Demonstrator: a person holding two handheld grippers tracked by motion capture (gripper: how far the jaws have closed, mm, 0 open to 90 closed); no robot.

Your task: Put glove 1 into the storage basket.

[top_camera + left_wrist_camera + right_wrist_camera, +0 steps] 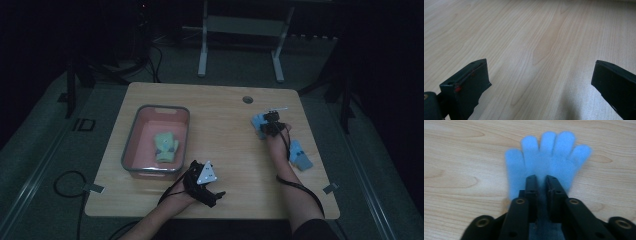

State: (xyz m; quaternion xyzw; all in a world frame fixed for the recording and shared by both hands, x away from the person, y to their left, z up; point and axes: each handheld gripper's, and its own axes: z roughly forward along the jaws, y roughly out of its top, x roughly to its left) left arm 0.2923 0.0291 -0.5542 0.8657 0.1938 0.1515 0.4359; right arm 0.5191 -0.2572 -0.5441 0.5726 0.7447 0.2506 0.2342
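A light blue glove [549, 157] lies flat on the wooden table [461, 170], fingers spread and pointing away. My right gripper [541, 178] is shut on its palm, with a fold of blue fabric pinched between the narrow jaws. From above, that gripper [270, 124] sits at the table's right with the glove [257, 121] under it. A second blue glove [301, 156] lies beside the right forearm. My left gripper [212, 191] rests near the front edge, jaws wide open over bare wood [541, 75].
A grey-rimmed pink bin [131, 145] stands at the left with a green glove [166, 146] inside. A round cable hole [248, 99] is near the far edge. A white metal stand [240, 30] is on the floor beyond the table.
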